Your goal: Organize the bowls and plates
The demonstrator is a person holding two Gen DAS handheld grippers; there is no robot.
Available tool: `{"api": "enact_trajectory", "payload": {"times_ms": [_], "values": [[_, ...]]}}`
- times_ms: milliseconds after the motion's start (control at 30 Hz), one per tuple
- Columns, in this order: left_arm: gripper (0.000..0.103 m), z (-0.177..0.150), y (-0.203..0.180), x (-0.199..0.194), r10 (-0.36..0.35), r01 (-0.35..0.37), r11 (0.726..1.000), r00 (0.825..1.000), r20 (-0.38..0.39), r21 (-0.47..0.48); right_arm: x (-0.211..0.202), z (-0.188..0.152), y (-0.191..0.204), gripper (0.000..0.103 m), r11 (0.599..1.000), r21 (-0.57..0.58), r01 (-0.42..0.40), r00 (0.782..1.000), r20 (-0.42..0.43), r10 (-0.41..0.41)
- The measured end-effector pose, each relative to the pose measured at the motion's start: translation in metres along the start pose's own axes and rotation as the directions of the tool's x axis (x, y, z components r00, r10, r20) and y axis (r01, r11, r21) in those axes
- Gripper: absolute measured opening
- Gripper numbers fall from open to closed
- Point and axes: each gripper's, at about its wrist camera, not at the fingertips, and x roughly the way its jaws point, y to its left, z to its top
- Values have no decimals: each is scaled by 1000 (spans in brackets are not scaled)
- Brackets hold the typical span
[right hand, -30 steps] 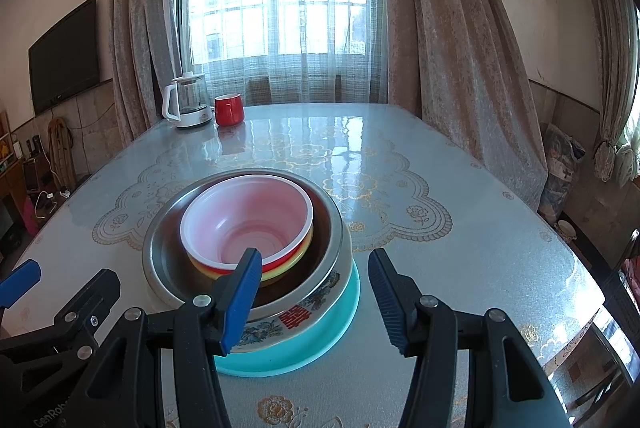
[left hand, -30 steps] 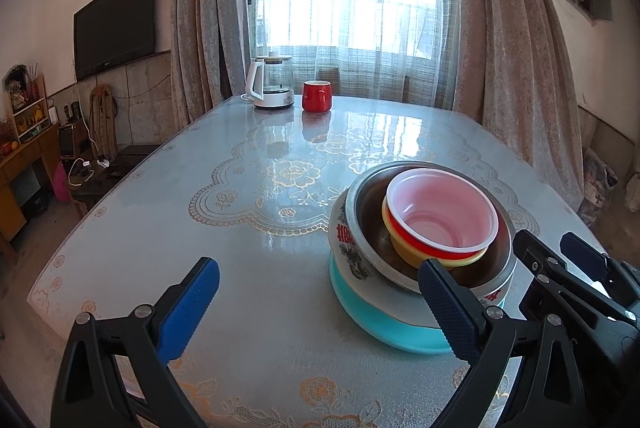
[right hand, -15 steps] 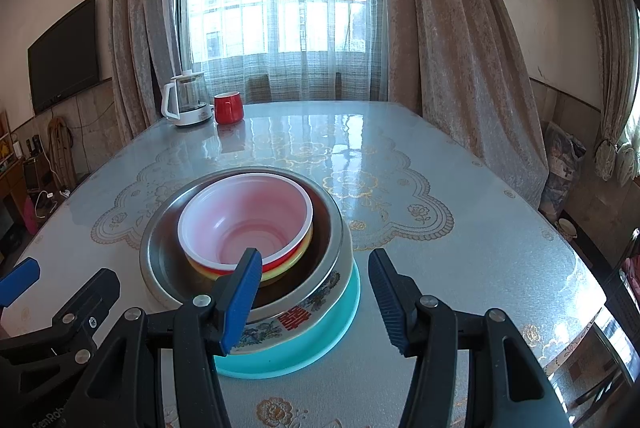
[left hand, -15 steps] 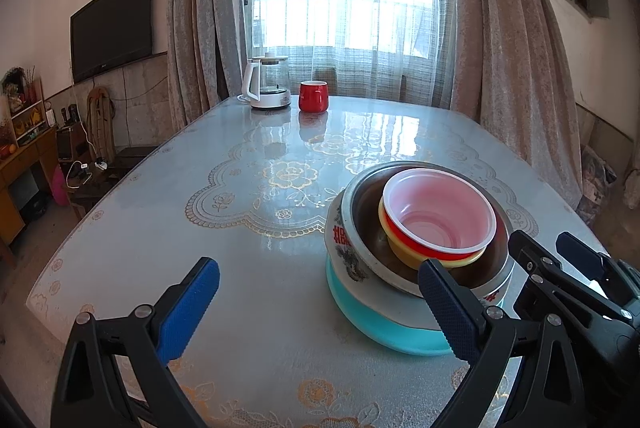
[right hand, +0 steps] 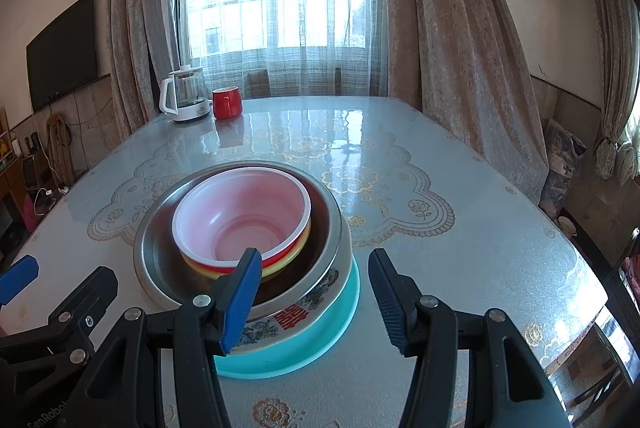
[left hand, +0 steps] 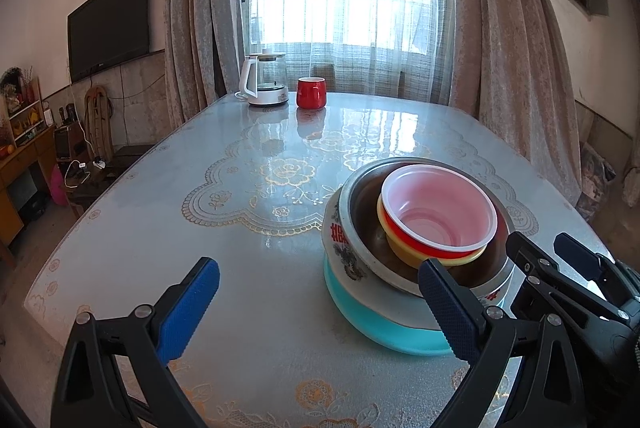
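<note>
The dishes stood as one nest on the table [left hand: 260, 268], near its front edge. At the bottom was a teal plate [right hand: 344, 308], on it a white plate [right hand: 296, 312] with red characters, then a steel bowl [right hand: 156, 256], and inside it a yellow bowl [left hand: 404, 248], a red bowl [right hand: 208, 266] and a pink bowl [right hand: 244, 211] on top. The small bowls sat off centre in the steel bowl, toward its left side in the right wrist view.

The left gripper [left hand: 320, 312] had its jaws wide open and held nothing; it hovered over bare table to the left of the stack. The right gripper [right hand: 316, 296] was also open and empty; its left finger showed in front of the steel bowl, its right finger beside the teal plate, and I could not tell if any pad touched.

The task looked almost done or done. The risks I judged were these: a gripper pushed forward could knock the rim of the steel bowl and slide the whole nest on the glossy cover. A grip on the thin pink rim could lift the three nested bowls together, and one could drop. The kettle [left hand: 264, 79] and the mug [left hand: 311, 92] stood far away, so they were not in danger
</note>
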Motion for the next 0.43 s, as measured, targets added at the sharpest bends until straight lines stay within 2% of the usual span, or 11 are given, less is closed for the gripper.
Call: {"api": "enact_trajectory", "payload": {"times_ms": [133, 200, 267, 433], "values": [[100, -1, -1, 2, 1, -1, 1000, 1000, 10, 11, 1, -1, 0, 56, 1000, 0, 2, 1000, -1, -2], [94, -2, -2, 0, -1, 1, 1000, 1000, 29, 23, 1, -1, 0, 56, 1000, -1, 3, 1000, 0, -3], [93, -2, -2, -1, -3, 1, 999, 999, 38, 32, 1, -1, 0, 56, 1000, 0, 2, 1000, -2, -2], [92, 0, 0, 1, -20, 20, 1000, 1000, 24, 20, 0, -1, -1, 56, 1000, -8, -5, 1000, 2, 5]]}}
